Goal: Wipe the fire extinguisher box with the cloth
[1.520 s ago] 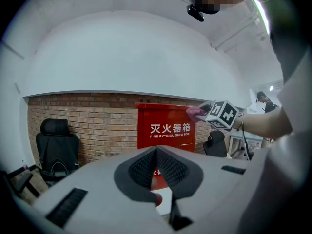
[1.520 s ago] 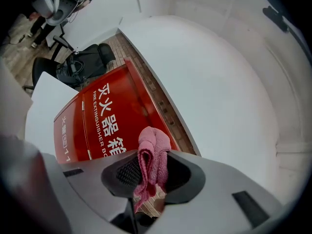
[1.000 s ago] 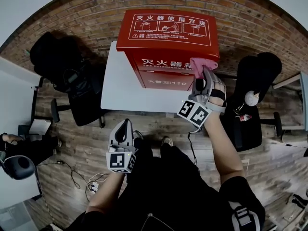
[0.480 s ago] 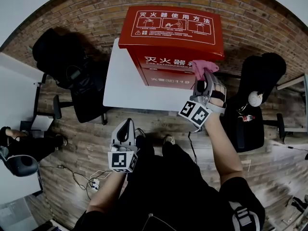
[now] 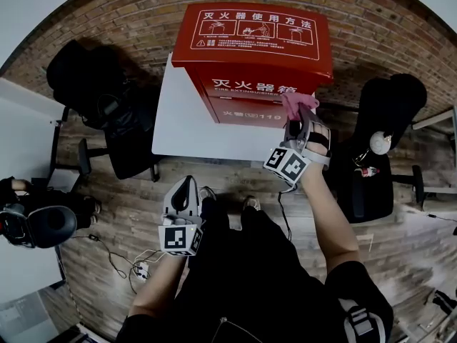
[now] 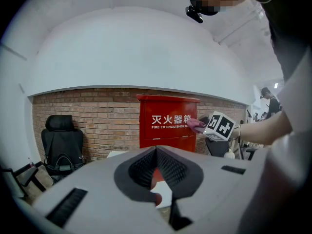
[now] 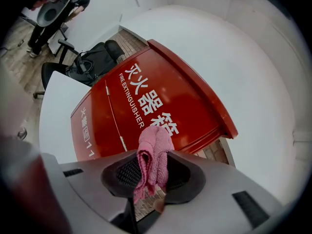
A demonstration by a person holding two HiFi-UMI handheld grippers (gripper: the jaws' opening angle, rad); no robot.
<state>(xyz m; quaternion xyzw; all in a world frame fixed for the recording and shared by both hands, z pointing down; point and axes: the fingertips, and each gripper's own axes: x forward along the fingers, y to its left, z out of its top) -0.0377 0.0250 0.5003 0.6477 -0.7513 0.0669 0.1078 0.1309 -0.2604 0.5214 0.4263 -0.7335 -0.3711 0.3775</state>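
Pink knitted cloth [image 7: 154,147] clamped in right gripper [image 5: 297,122] jaws, held against red metal fire extinguisher box [image 5: 251,45] front, upper centre, left gripper [image 5: 185,189] jaws closed together, empty, lower left.

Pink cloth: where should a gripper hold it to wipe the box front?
Its bunched lower end, coming from the front, as the right gripper does: the cloth stands folded between the fingers, its free top towards the fire extinguisher box.

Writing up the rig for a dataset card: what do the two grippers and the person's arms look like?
The left gripper and right gripper are matching pale grey shells, their jaws lined with black ribbed pads. Each carries a white cube printed with black square markers. The person wears dark short sleeves, forearms uncovered.
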